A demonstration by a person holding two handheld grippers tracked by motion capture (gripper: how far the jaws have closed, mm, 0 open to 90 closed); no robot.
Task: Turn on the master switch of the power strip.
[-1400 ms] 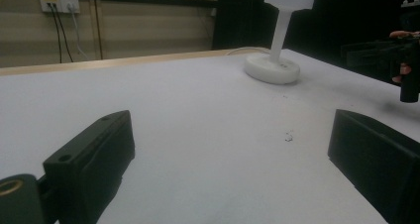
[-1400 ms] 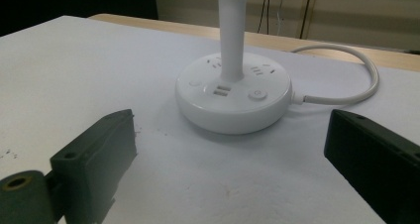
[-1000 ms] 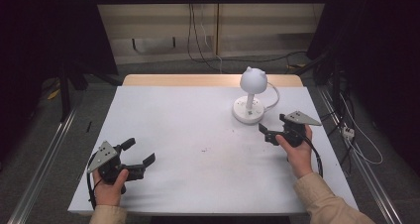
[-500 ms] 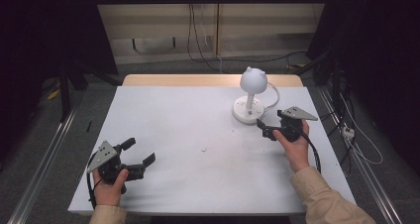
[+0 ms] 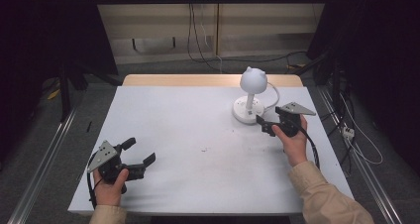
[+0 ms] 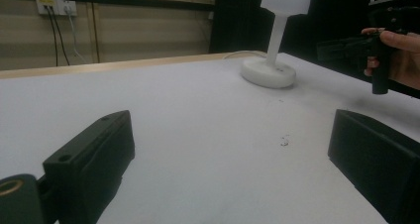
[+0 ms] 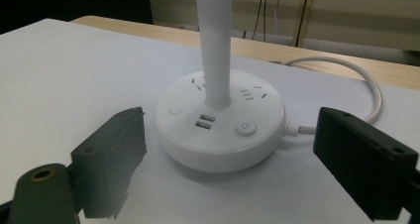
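Since a second ago the right gripper (image 5: 271, 123) has crept closer to the lamp's base, while the left gripper (image 5: 134, 154) has stayed where it was near the front left of the tabletop (image 5: 188, 135); that white tabletop carries very little besides a few dark specks near its middle.

Toward the back right stands the white desk lamp (image 5: 251, 96), upright, its rounded head on a slim stem; its round base (image 7: 220, 130) carries sockets, two USB ports (image 7: 207, 122), a power button (image 7: 244, 129) and a smaller button (image 7: 174, 110); a white cord (image 7: 346, 80) loops off behind it.

Both grippers are spread wide and grasp nothing; in the right gripper view the jaws stand either side of the base, just short of it.

By my judgement the lamp is light but top-heavy, hard smooth plastic and a little slippery; the stem looks the natural place to take hold, low down; the cord may tug if it is moved far.
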